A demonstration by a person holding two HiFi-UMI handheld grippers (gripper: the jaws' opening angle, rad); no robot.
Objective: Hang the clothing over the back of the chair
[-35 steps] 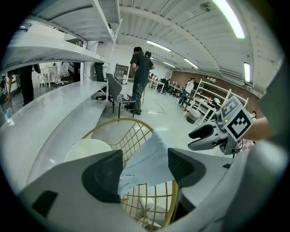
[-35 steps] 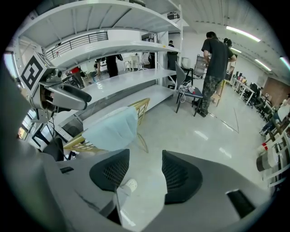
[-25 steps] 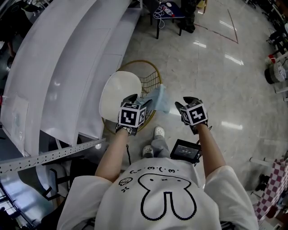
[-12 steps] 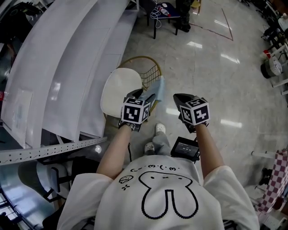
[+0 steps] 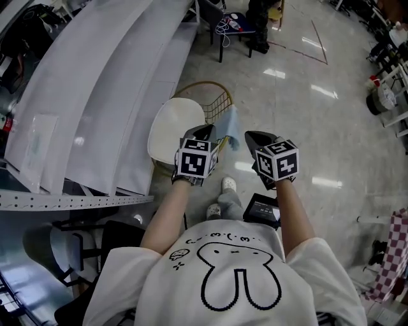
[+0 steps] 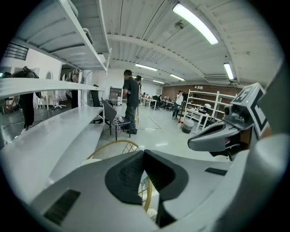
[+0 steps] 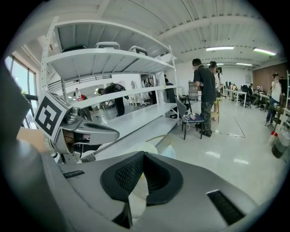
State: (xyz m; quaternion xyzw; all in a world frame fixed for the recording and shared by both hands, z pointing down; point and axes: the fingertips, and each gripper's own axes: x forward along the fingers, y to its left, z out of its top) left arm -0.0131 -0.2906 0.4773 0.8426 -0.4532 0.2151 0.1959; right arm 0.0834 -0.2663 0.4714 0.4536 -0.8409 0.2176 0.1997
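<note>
A chair with a white seat and a gold wire back stands on the floor below me. A light blue piece of clothing hangs over the right side of that back. My left gripper hovers above the chair, shut with nothing between its pads. To its right my right gripper is also shut and empty, clear of the clothing. In the right gripper view the clothing and the seat show just beyond the closed jaws. The gold back shows in the left gripper view.
Long white shelving runs along the left, close to the chair. A dark chair with a person beside it stands farther ahead. A black device hangs at my waist. Glossy floor spreads to the right.
Both grippers have lifted up and back from the chair. The blue clothing stays draped on the chair back, free of both grippers.
</note>
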